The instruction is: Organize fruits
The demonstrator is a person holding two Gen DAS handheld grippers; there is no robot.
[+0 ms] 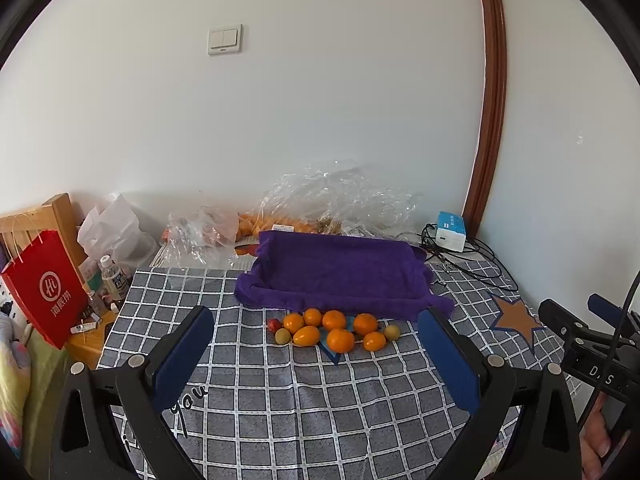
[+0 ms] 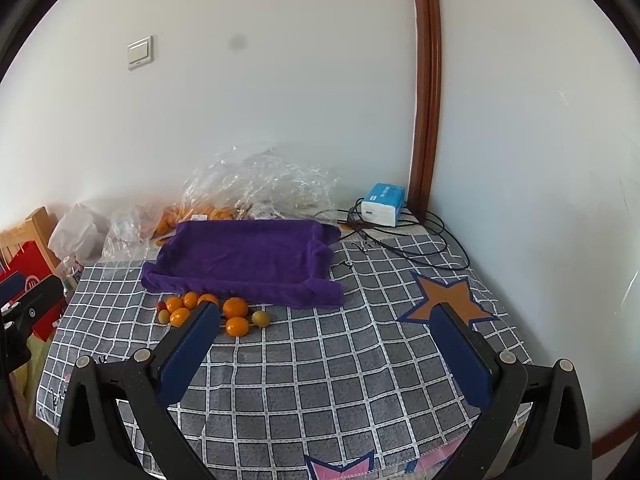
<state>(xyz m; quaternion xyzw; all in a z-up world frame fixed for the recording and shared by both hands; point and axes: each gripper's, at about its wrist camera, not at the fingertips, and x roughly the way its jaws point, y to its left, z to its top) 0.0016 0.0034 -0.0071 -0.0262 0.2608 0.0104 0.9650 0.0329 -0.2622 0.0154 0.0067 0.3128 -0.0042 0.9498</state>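
— What did the grippers hold?

— Nothing. The left gripper (image 1: 316,336) and right gripper (image 2: 326,326) both hovered above the checked tabletop (image 2: 320,380), fingers spread wide.

— And the fruit?

— The oranges (image 1: 340,340), two green fruits and a small red one (image 1: 274,324) lay clustered just before the purple cloth-lined tray (image 1: 340,272). Plastic bags (image 1: 332,196) sat behind it.
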